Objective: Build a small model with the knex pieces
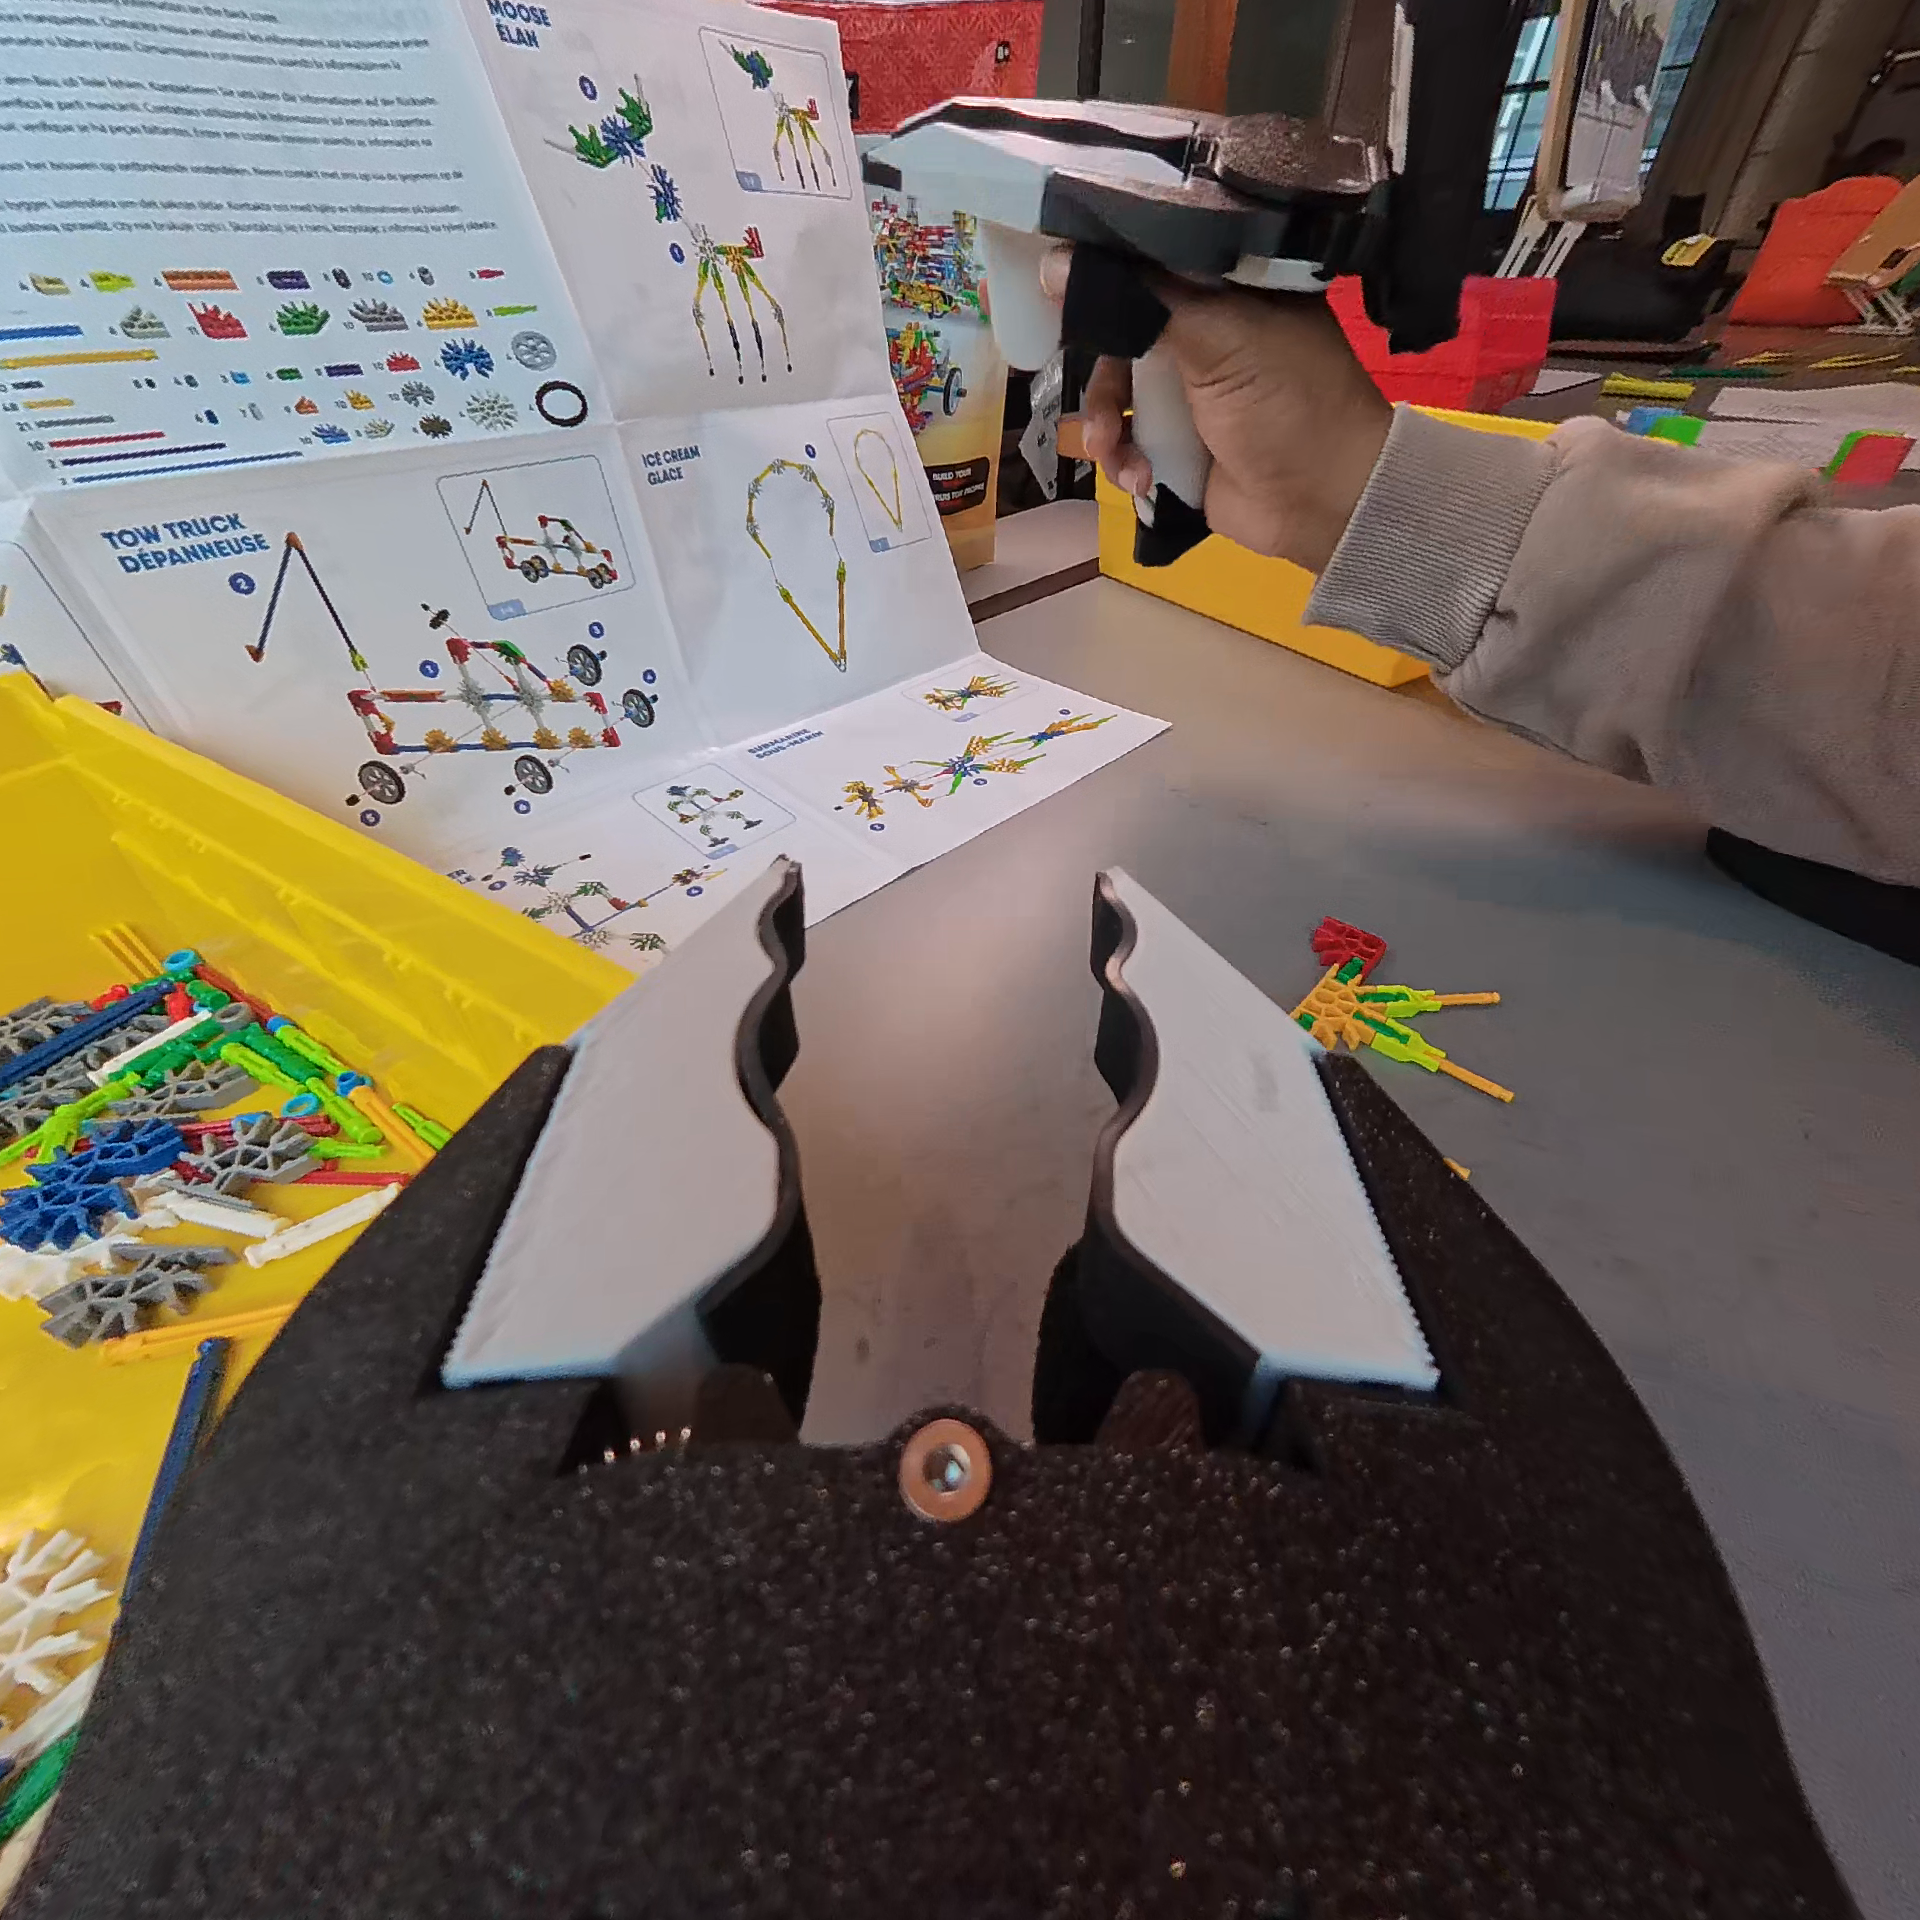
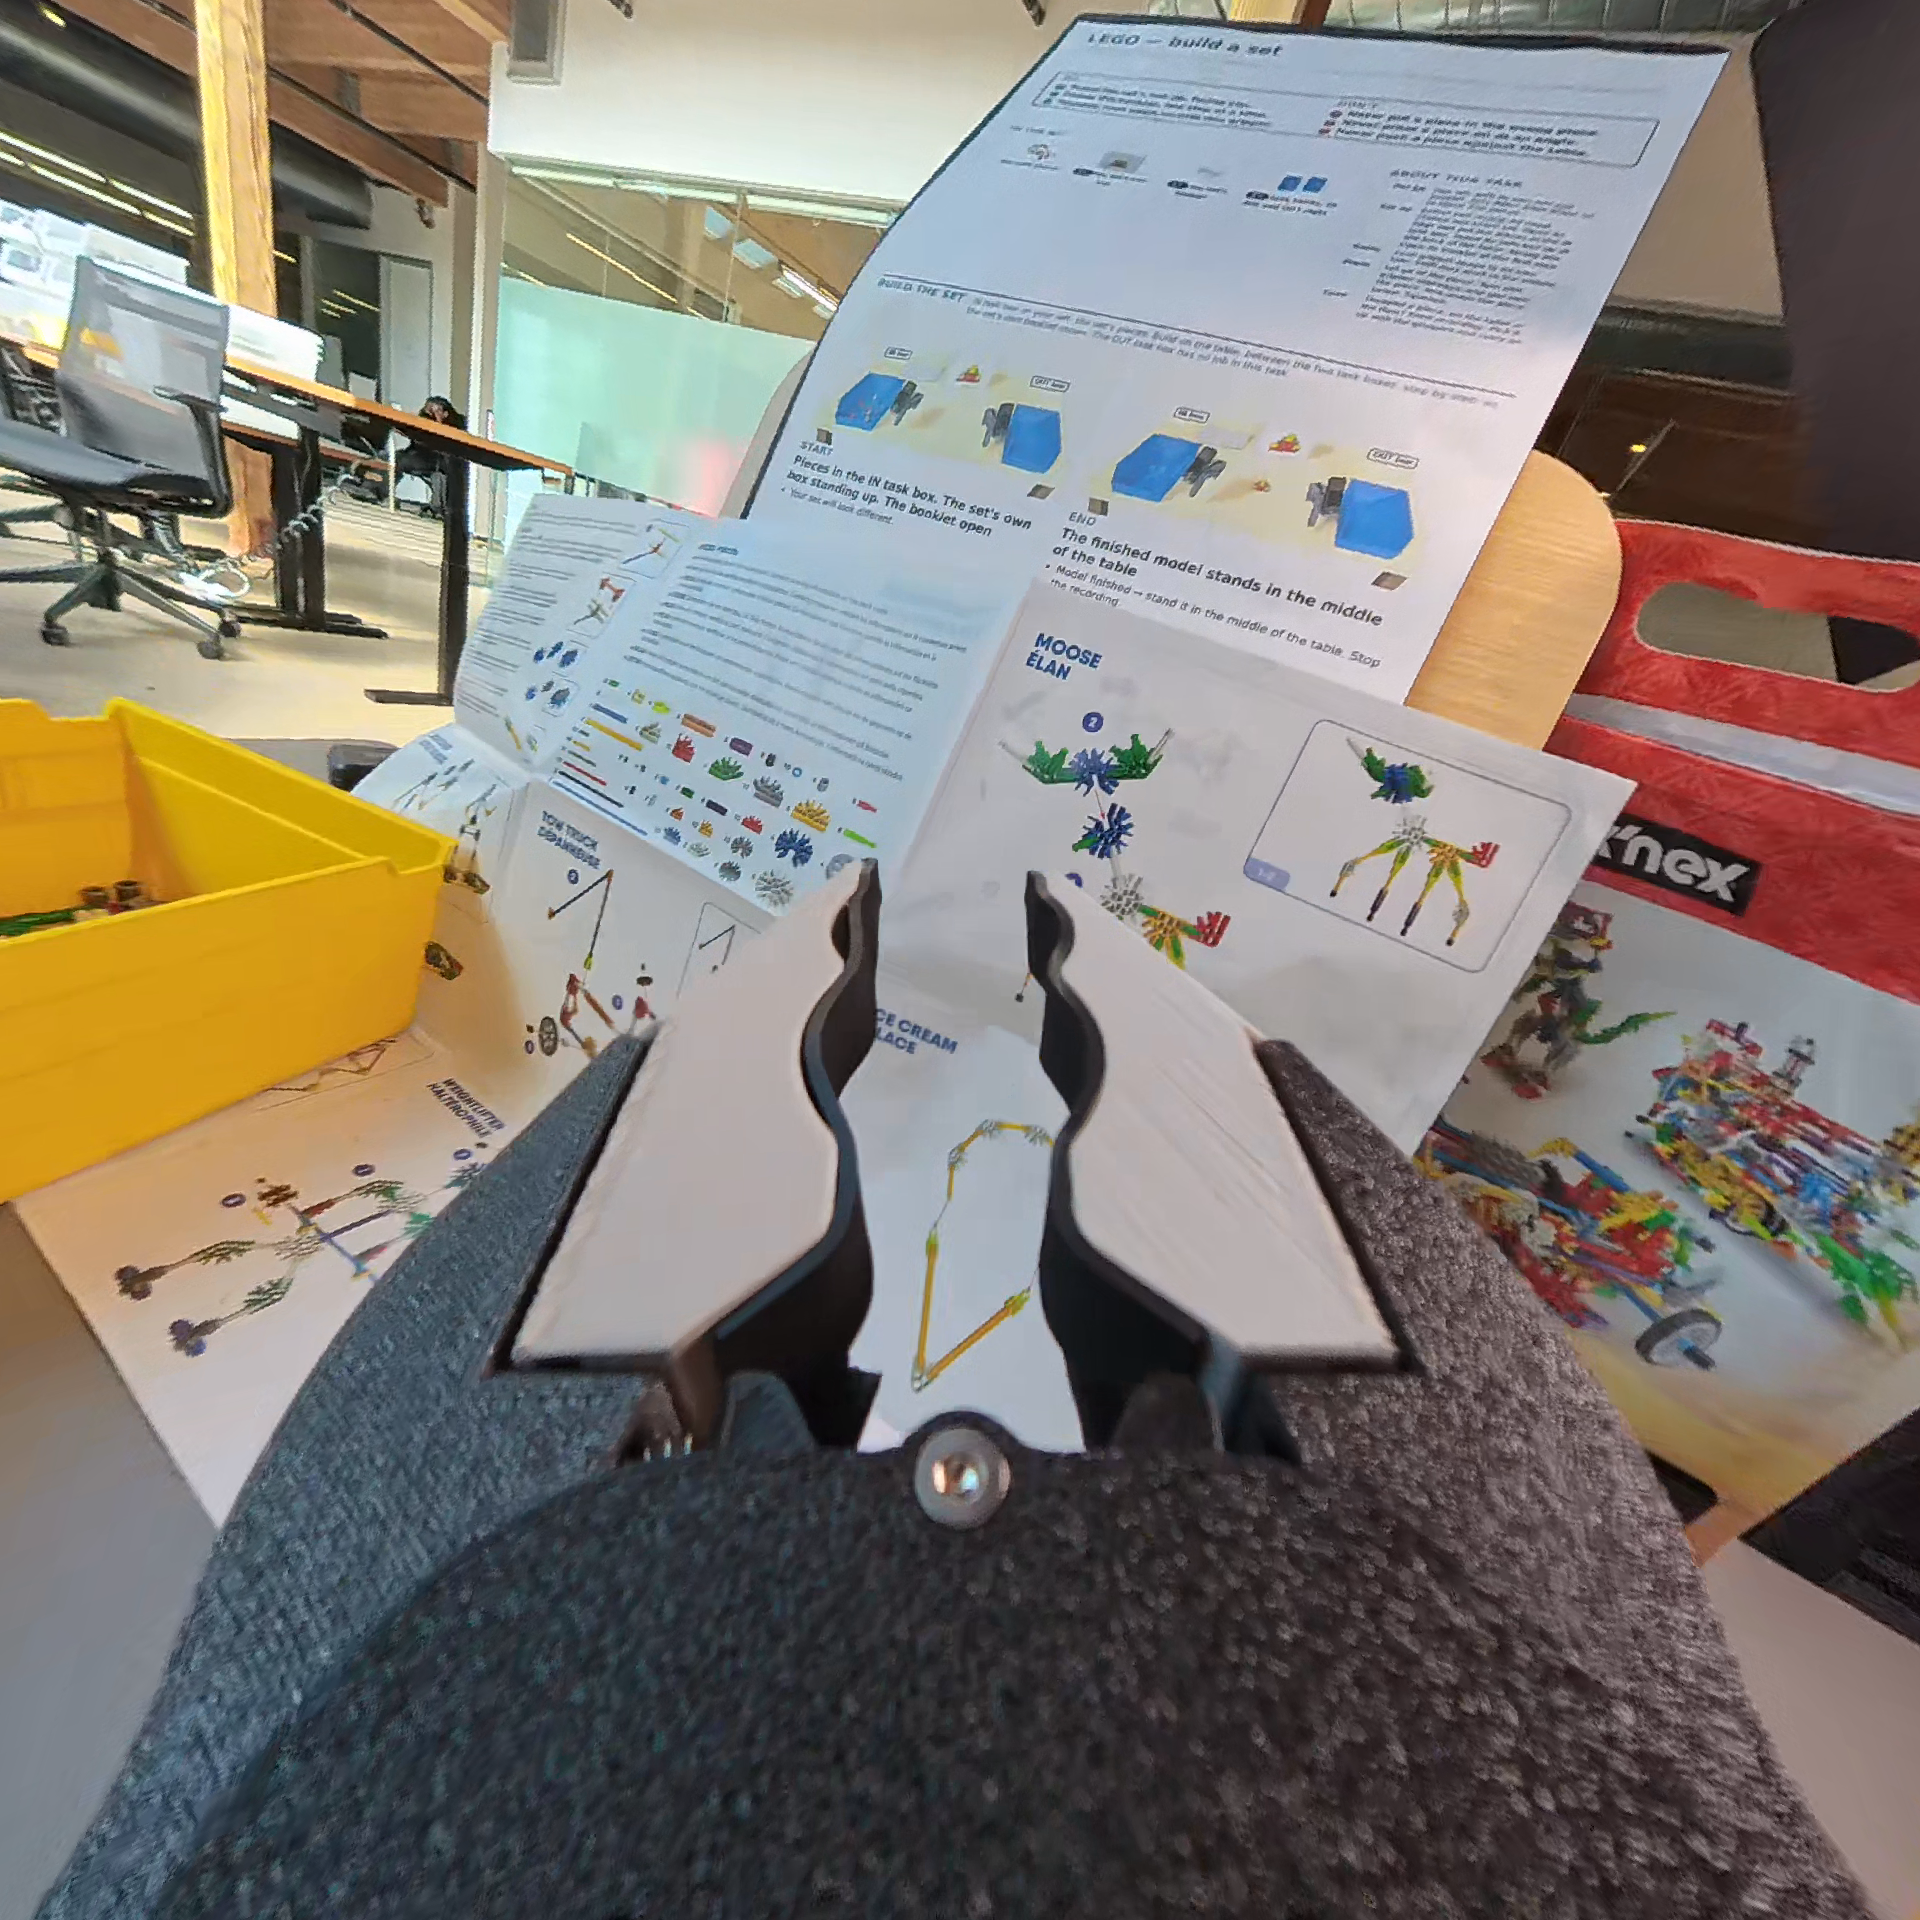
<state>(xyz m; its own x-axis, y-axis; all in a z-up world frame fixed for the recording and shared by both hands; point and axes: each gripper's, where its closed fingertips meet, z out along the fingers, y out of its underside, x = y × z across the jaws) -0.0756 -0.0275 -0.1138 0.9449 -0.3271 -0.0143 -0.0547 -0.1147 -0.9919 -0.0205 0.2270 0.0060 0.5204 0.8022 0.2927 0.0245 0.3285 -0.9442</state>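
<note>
My left gripper [image 1: 945, 883] is open and empty, low over the grey table. A small built piece [image 1: 1371, 1013] of yellow, green and red rods and connectors lies on the table to its right. A yellow bin [image 1: 312, 914] with several loose rods and connectors [image 1: 156, 1132] stands at its left. My right gripper [image 2: 954, 883] is open and empty, held up in front of the folded instruction booklet [image 2: 1143, 748]. It also shows in the left wrist view [image 1: 1039, 197], held by a hand in a beige sleeve [image 1: 1662, 623].
The booklet [image 1: 416, 364] stands propped behind the bin. A printed sheet [image 2: 1247, 312] leans behind it. A toy set box [image 2: 1714, 1091] stands at the right, a red case [image 2: 1766, 707] behind it. A second yellow bin [image 1: 1247, 592] lies far right. An office chair [image 2: 135, 436] and desks stand beyond. Spacing between my two grippers at the tips: around 30 cm. It is some 15 cm from my left tips to the small built piece [image 1: 1371, 1013].
</note>
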